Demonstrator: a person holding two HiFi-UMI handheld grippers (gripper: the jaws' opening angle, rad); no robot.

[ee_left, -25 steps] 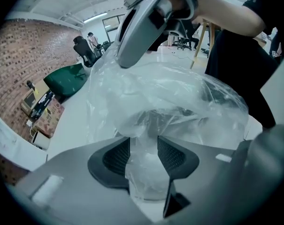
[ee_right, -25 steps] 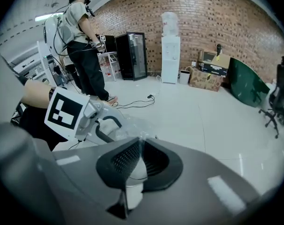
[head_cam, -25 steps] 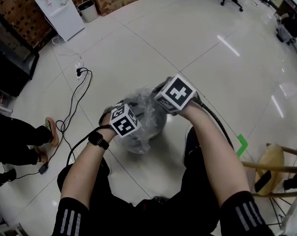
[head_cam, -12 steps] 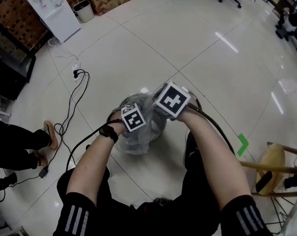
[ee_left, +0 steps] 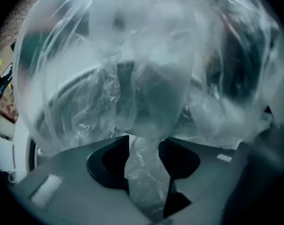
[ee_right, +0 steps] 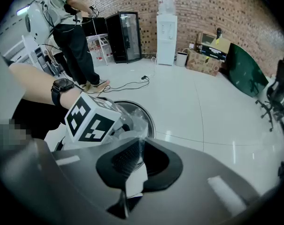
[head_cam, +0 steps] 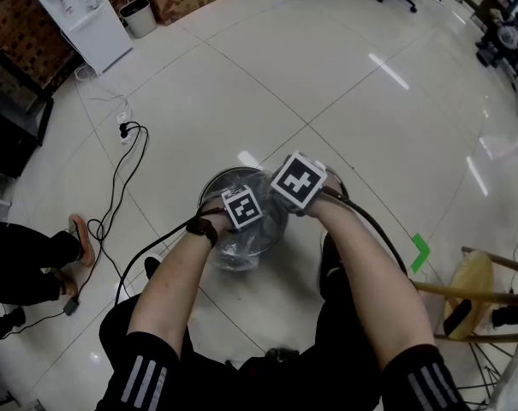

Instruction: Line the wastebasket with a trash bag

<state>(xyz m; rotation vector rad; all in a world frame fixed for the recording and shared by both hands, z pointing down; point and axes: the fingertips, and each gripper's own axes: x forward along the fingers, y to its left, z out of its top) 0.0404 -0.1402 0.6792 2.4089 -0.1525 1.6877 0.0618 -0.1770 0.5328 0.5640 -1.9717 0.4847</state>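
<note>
Trash bag point(ee_left: 146, 88) seemingly inside wastebasket point(head_cam: 217, 181)

The round, grey metal wastebasket point(head_cam: 214, 181) stands upright on the floor, its open mouth facing up. The clear, thin plastic trash bag point(head_cam: 235, 251) lies crumpled over that mouth. In the head view it covers the opening from about three o'clock round to nine and hangs over the rim at six o'clock, while the rim from ten to twelve o'clock is bare. In the left gripper view the trash bag point(ee_left: 146, 69) balloons wide and glossy, then narrows to a twisted bunch at six o'clock. The wastebasket point(ee_left: 71, 86) shows dimly through it. In the right gripper view a wrinkled fold of the trash bag point(ee_right: 132, 121) sits inside the wastebasket point(ee_right: 150, 116).
</note>
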